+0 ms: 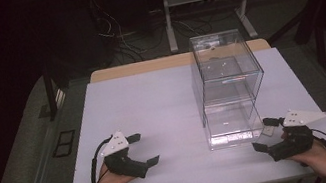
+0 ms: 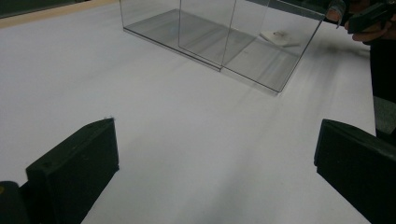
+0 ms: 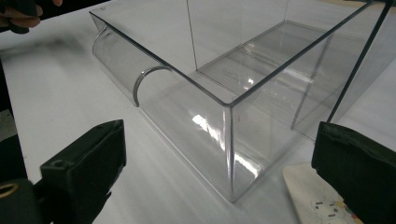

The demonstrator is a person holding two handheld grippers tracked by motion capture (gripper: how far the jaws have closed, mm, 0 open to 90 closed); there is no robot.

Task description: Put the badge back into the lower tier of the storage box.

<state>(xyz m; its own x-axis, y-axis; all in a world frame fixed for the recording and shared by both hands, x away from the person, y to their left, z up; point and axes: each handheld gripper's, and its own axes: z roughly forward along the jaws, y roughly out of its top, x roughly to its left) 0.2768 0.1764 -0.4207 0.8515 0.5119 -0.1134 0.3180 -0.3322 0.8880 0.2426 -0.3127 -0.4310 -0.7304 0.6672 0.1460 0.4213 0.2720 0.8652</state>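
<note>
Here, both tongs rest spread on the white bench [image 1: 153,103] — nothing held.
I see my left tongs [image 1: 142,150] near the front edge, well apart from the clear plastic drawer box [image 1: 227,87] standing right of centre; my right tongs [image 1: 264,133] sit just beside its pulled-out bottom drawer [image 3: 187,116] — a small white card [image 3: 317,198] lies between the jaws.

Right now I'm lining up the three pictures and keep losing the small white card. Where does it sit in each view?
High view: the small white card lies on the table, right of the clear drawer box, near the right gripper.
Left gripper view: upper right, seen through the box's far corner.
Right gripper view: bottom right, beside the right jaw.
Shared landmark: the clear drawer box.
</note>
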